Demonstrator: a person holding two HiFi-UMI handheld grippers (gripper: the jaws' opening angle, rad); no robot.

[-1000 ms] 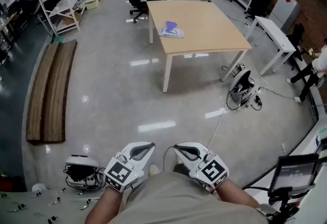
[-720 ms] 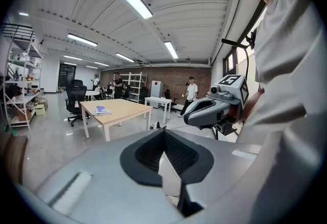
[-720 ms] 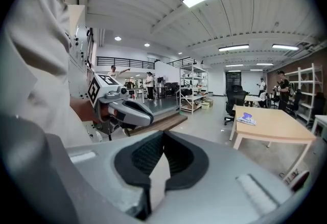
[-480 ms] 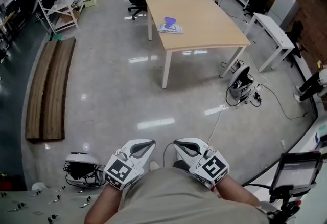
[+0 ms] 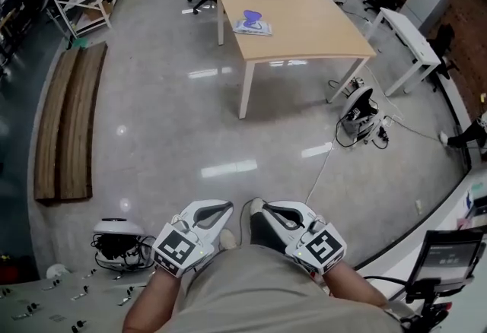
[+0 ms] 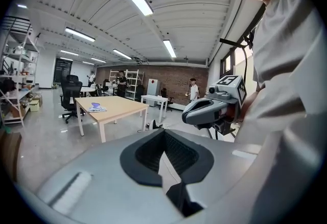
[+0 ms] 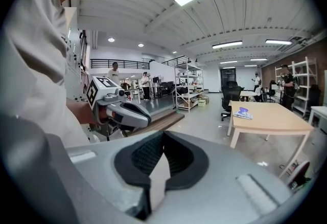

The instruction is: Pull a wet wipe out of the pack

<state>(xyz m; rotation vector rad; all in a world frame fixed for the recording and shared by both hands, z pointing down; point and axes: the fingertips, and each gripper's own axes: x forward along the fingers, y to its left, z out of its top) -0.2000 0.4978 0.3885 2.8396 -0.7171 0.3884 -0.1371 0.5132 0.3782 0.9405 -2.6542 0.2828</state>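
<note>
Both grippers were held close against the person's torso at the 6 o'clock edge of the head view. The left gripper (image 5: 217, 211) had its 2 jaws closed together, nothing between them, and the right gripper (image 5: 275, 214) was likewise closed and empty. The wet wipe pack (image 5: 253, 23) lay well apart from them at 12 o'clock, on the wooden table (image 5: 312, 35), near that table's 9 o'clock edge.
</note>
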